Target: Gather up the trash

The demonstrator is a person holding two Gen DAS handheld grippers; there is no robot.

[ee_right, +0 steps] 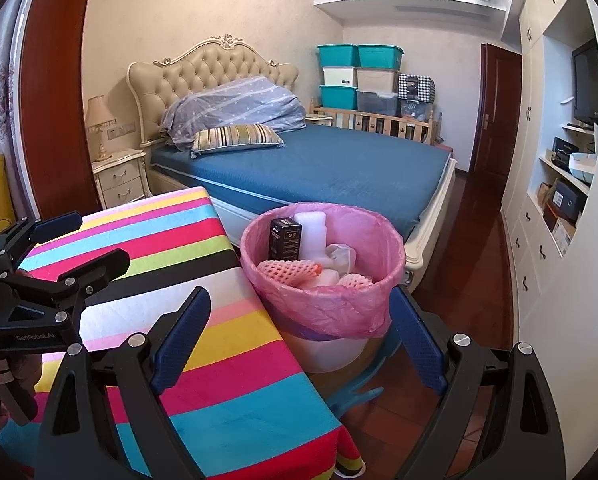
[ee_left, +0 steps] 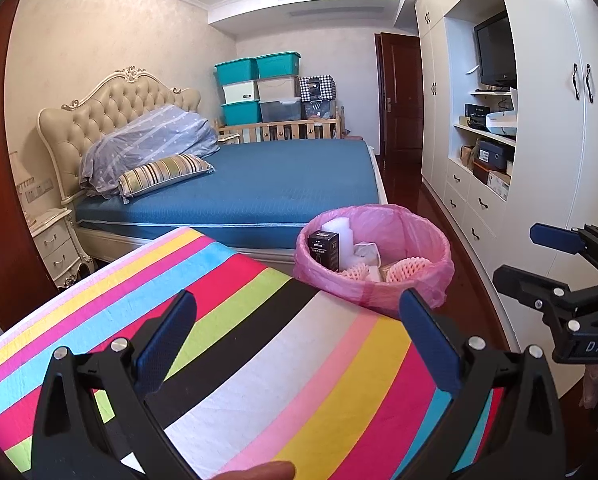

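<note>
A bin with a pink liner (ee_left: 403,252) (ee_right: 327,300) stands beside the striped table (ee_left: 235,344) (ee_right: 203,336). It holds a black box (ee_left: 323,249) (ee_right: 285,239), white foam (ee_right: 310,226), crumpled paper (ee_right: 341,256) and pink foam netting (ee_left: 409,268) (ee_right: 289,270). My left gripper (ee_left: 297,344) is open and empty over the table. My right gripper (ee_right: 301,338) is open and empty, near the bin. Each gripper shows in the other's view: the right one (ee_left: 539,256), the left one (ee_right: 87,240), both open.
A bed with a blue cover (ee_left: 259,184) (ee_right: 331,164) lies beyond the bin. A white wardrobe with shelves and a TV (ee_left: 495,52) stands at the right. A nightstand (ee_right: 119,178) and stacked storage boxes (ee_left: 259,88) stand at the wall. A blue stool (ee_right: 355,392) sits under the bin.
</note>
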